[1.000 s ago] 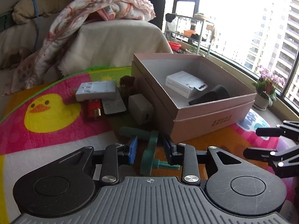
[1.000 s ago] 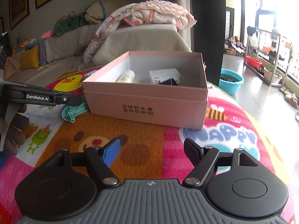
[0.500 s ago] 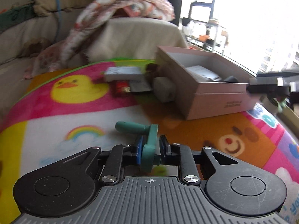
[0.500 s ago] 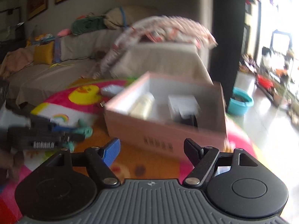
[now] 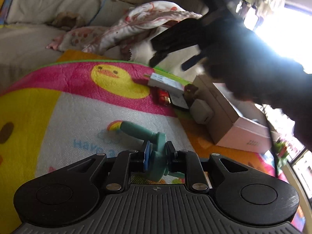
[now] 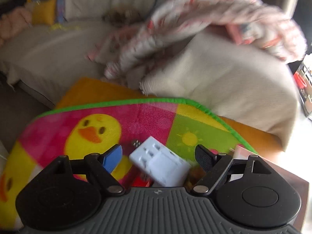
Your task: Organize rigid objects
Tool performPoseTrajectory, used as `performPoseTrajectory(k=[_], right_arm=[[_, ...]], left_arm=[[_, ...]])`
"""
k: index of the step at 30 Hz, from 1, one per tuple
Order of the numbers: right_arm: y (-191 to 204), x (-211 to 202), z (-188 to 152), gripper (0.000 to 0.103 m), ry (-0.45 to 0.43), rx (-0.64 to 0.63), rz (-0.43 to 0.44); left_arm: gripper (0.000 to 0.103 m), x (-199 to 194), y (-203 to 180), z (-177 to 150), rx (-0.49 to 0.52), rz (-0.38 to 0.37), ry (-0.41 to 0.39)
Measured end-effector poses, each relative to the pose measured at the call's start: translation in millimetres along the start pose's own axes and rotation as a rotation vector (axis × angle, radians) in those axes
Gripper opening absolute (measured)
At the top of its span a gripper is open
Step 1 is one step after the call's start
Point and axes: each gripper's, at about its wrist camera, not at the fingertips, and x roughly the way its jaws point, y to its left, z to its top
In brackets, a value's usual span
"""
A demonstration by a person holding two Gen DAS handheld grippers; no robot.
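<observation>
A: What is the left gripper point(image 5: 157, 156) doing?

B: It is pinching the teal crank-shaped tool point(image 5: 154, 148) by its flat disc, jaws pressed tight on it; the tool's handle is pointing away over the play mat point(image 5: 64, 120), toward the far left.

A: How is that piece likely handling?

B: It is looking like stiff moulded plastic, light and not fragile, I'm judging; the disc is giving two flat faces to clamp, though the long handle may be levering it round in the pads if swung fast.

A: And the right gripper point(image 6: 159, 157)?

B: Its jaws are spreading, with the white power adapter point(image 6: 159, 162) lying between them on the mat but not touched by either pad; it is sitting at the mat's far side, just left of the pink box point(image 5: 241, 124), among a red item point(image 5: 162, 98) and a grey-white block point(image 5: 201, 112).

A: Where would you be taking hold of the adapter?

B: Across its two long flat sides, near the middle; it is seeming rigid, smooth and a little slippery, probably heavier than the crank, so a square, centred grip is looking wisest; it is lying skewed to the jaws at present.
</observation>
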Motion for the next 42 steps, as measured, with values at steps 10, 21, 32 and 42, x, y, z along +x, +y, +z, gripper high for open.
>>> performPoseTrajectory(k=[10, 21, 32, 42], right_arm=[[-22.2, 46.6, 7.3, 0.051, 0.179, 0.045, 0.115], [5.7, -24.6, -53.3, 0.044, 0.291, -0.089, 0.290], [-40.5, 19.9, 3.5, 0.013, 0.135, 0.009, -0.140], [-21.5, 22.9, -26.9, 0.008, 0.256, -0.055, -0.100]], left_arm=[[0.022, -0.1, 14.7, -0.3, -0.089, -0.056, 0.004], [0.022, -1.7, 15.3, -3.2, -0.093, -0.047, 0.001], [0.022, -1.4, 18.5, -2.6, -0.106, -0.055, 0.002], [0.023, -1.8, 17.8, -3.1, -0.112, -0.057, 0.001]])
